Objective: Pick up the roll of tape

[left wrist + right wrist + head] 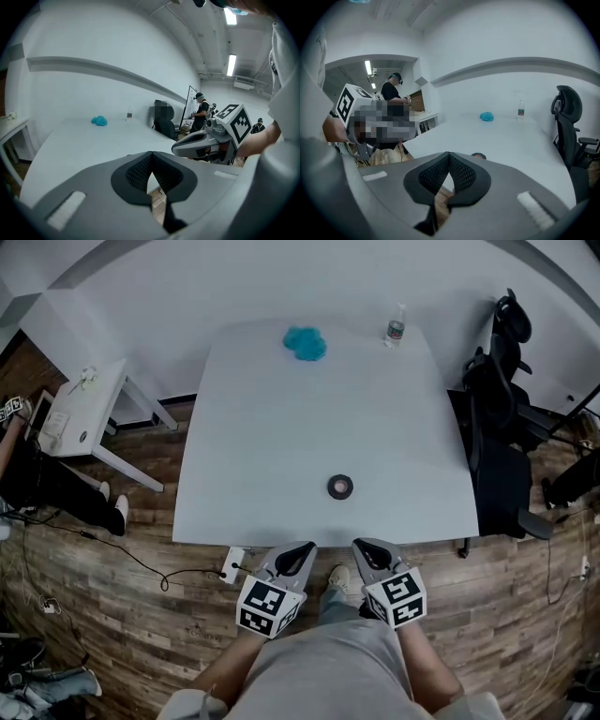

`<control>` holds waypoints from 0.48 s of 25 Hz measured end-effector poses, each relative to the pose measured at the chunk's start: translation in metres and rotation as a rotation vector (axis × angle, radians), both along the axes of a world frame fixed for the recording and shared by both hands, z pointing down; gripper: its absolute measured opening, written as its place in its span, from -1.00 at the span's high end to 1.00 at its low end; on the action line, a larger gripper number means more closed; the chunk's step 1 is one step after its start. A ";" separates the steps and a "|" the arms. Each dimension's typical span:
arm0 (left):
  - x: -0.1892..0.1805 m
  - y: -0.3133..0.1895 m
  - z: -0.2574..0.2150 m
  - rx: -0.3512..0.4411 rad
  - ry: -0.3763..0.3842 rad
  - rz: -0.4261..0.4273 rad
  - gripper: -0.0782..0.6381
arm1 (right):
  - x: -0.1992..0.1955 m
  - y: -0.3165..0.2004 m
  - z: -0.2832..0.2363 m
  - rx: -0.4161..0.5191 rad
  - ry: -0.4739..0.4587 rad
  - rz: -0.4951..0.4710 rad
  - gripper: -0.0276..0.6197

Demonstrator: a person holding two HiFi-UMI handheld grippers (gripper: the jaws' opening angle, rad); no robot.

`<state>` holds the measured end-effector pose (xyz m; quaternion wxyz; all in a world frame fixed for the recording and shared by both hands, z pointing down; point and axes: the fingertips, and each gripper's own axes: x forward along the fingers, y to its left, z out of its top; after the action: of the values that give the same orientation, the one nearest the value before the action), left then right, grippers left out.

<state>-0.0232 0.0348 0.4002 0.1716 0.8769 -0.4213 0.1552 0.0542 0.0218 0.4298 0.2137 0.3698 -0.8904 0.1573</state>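
The roll of tape (pixel 340 487), a small dark ring, lies flat on the white table (pixel 281 427) near its front edge. Both grippers hang just short of that edge, over the wooden floor. My left gripper (pixel 302 554) is shut and empty, left of the roll. My right gripper (pixel 364 551) is also shut and empty, slightly right of it. In the right gripper view only the top of the tape (pixel 478 155) peeks over the closed jaws (pixel 449 161). In the left gripper view the jaws (pixel 151 161) meet with nothing between them, and the tape is hidden.
A blue cloth (pixel 305 342) and a water bottle (pixel 395 331) sit at the table's far edge. A black office chair (pixel 502 418) stands at the right, a small white desk (pixel 89 409) at the left. A power strip (pixel 232 565) with cables lies on the floor.
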 end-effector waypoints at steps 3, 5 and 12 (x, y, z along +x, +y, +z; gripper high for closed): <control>0.000 -0.017 -0.004 0.007 0.001 -0.021 0.73 | -0.001 -0.018 -0.004 0.011 -0.006 -0.016 0.90; 0.003 -0.029 -0.007 0.012 -0.001 -0.033 0.73 | 0.002 -0.030 -0.007 0.014 -0.009 -0.023 0.90; 0.012 -0.062 -0.011 0.021 -0.002 -0.074 0.73 | 0.012 -0.068 -0.012 0.033 -0.003 -0.066 0.90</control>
<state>-0.0116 -0.0272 0.3895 0.1676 0.8623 -0.4552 0.1452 0.0665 -0.0465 0.4178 0.2110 0.3437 -0.9049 0.1359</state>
